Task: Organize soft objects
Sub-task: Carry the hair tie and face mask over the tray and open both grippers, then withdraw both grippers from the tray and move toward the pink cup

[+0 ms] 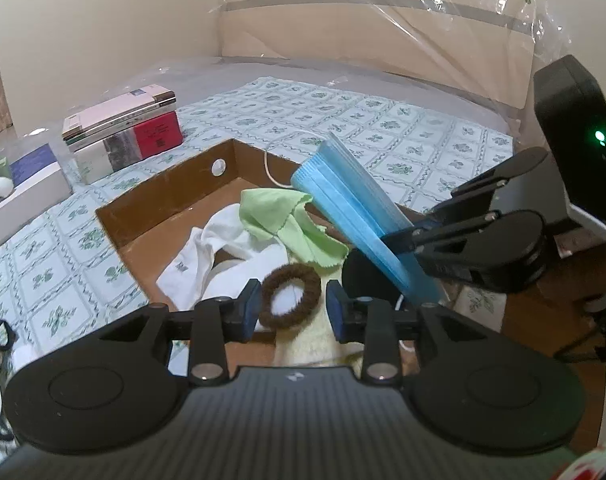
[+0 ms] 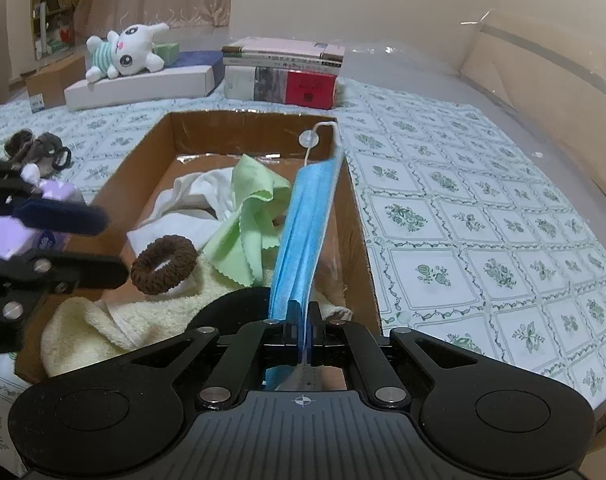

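Your left gripper (image 1: 290,306) and right gripper (image 2: 301,330) are matte black, with blue pads, silver screws and ribbed housings.

Both wrist cameras look down, close, into the cardboard box (image 1: 171,188).

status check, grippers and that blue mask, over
Left gripper open, brown scrunchie loose between its fingers. Right gripper shut on blue mask, hanging over cardboard box. Nothing in the way.
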Tool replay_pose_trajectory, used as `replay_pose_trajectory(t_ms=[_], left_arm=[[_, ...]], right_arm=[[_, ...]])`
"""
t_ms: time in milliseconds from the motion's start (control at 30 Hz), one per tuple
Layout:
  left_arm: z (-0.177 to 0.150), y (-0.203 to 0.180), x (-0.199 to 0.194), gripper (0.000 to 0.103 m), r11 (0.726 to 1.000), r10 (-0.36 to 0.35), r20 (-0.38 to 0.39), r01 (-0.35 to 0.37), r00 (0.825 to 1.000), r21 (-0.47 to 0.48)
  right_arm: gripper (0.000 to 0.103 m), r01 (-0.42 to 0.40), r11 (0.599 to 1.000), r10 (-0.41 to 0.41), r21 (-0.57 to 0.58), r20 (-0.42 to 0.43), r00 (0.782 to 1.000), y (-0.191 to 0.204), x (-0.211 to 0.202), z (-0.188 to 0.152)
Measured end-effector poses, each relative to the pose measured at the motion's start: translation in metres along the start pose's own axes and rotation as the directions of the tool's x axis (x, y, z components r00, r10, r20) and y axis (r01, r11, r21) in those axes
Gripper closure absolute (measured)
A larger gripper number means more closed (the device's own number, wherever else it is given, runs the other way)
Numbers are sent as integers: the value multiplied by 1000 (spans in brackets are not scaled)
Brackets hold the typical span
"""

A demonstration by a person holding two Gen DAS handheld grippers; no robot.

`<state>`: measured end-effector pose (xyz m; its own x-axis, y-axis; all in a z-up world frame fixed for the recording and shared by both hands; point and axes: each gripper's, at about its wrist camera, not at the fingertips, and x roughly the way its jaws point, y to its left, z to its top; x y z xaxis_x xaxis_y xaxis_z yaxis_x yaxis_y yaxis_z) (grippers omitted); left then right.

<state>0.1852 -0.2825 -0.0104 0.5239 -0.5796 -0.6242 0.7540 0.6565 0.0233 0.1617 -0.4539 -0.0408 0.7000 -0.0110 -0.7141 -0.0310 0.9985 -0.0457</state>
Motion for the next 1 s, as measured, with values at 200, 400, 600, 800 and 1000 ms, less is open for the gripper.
replay_pose_trajectory(t_ms=[200,400,600,800,1000], left_arm=[[-15,0,-31,70,999,21,12,-20,1000,-45],[-27,1,-60,70,996,54,28,-52,998,-77],[-39,4,-91,70,989,89,46,-83,995,-121],[-57,8,-125,70,979,127,57,-116,990,-165],[-76,14,-156,70,967,170,48,-157,984,-200]], right_arm=[[51,-6,999,5,34,32,999,0,-12,-1],[45,-19,997,14,72,76,997,2,-32,-1],[44,-56,990,41,131,116,992,13,-62,-12],[43,-117,976,91,184,143,986,44,-94,-33],[43,-190,958,156,213,169,973,81,-121,-45]])
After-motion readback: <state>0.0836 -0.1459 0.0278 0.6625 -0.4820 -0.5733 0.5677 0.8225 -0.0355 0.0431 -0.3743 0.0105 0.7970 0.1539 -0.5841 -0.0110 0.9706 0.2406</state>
